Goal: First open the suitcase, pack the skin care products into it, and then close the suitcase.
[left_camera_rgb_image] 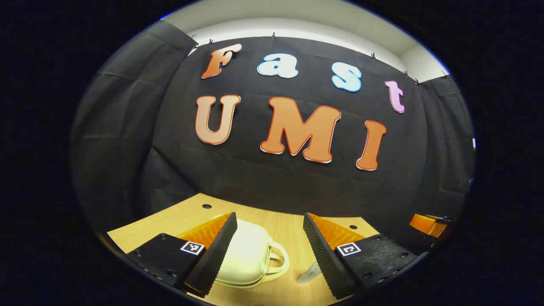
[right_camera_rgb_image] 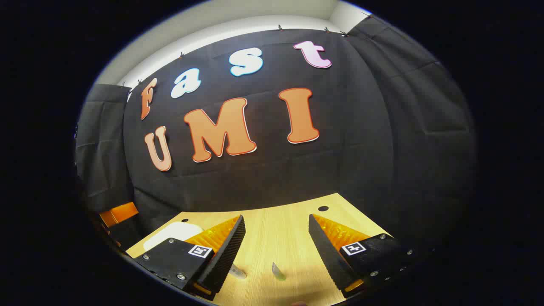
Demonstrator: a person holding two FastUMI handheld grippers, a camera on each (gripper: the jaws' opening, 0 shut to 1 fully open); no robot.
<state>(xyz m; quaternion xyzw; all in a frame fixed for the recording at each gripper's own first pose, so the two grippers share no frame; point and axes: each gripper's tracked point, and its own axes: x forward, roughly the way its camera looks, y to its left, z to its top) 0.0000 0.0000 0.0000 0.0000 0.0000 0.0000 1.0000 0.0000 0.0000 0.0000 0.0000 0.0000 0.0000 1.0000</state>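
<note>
A small cream suitcase with a looped handle lies closed on the wooden table, just beyond and partly behind the left finger of my left gripper, which is open and holds nothing. A pale tube lies by its right finger. In the right gripper view, my right gripper hangs open over the table. Two small skin care tubes lie between its fingers, low in view. The suitcase shows as a pale shape behind its left finger.
Round holes mark the tabletop near the far edge, where the black cloth wall rises. The other gripper's body shows at the right edge of the left gripper view, and at the left edge of the right gripper view.
</note>
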